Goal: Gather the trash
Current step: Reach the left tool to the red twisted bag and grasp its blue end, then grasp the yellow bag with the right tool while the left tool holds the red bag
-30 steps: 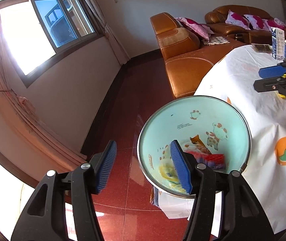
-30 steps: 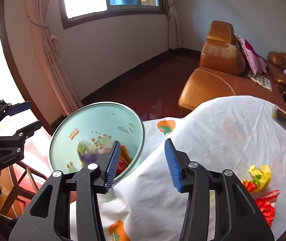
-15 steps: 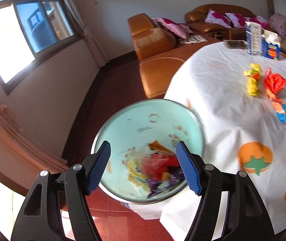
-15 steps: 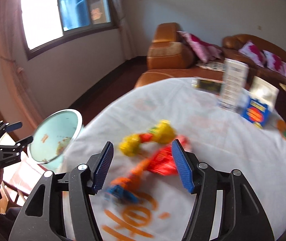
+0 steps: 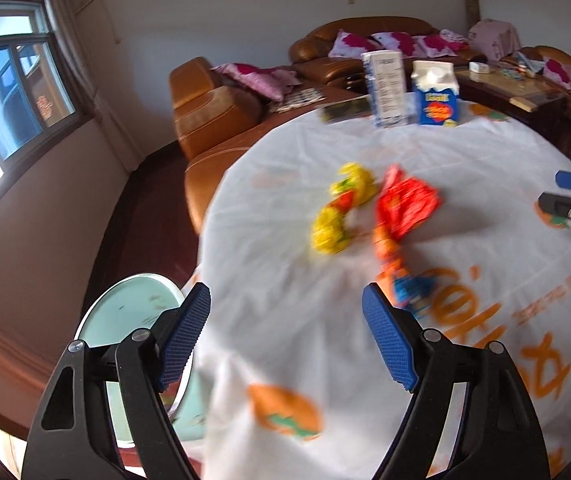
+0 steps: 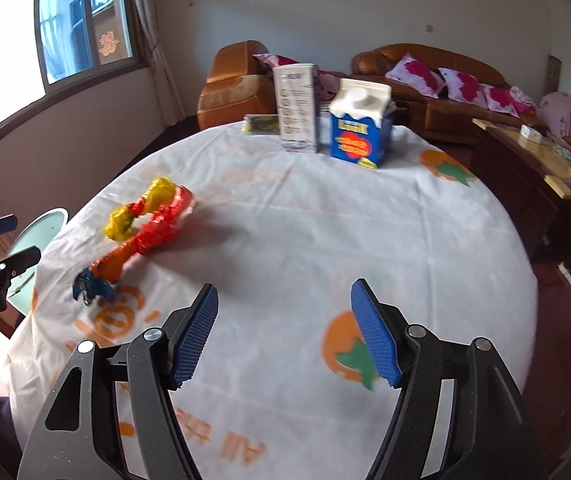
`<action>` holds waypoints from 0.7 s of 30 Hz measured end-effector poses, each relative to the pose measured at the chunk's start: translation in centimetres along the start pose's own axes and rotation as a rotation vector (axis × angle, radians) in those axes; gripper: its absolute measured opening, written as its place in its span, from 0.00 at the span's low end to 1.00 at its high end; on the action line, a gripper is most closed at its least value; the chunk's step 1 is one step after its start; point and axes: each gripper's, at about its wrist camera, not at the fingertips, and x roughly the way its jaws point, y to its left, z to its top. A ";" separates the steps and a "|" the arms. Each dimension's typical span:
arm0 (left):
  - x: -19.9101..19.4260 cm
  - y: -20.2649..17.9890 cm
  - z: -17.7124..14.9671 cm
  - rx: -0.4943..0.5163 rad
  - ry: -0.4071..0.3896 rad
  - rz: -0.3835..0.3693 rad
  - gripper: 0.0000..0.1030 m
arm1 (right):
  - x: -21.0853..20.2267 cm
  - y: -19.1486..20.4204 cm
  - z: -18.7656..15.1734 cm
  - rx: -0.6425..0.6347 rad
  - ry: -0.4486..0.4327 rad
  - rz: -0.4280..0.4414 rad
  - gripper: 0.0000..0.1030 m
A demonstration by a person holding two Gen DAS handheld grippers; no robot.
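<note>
Your left gripper and right gripper are opening, nothing between either's jaws. The wrappers lie on the tablecloth ahead of both, untouched.

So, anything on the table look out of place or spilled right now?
Nothing spilled. Crumpled wrappers, yellow and red, lie loose on the tablecloth. The two cartons stand upright at the far edge.
</note>
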 end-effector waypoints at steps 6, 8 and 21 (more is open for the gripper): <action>2.3 -4.5 1.0 0.031 0.037 -0.035 0.75 | -1.0 -2.7 -1.8 0.041 -0.010 -0.029 0.69; 3.4 -5.6 0.4 0.053 0.073 -0.037 0.75 | -0.9 -3.2 -2.2 0.058 -0.012 -0.023 0.70; 3.9 -5.7 -0.6 0.114 0.085 -0.104 0.16 | -0.8 -2.6 -2.7 0.065 -0.024 -0.006 0.70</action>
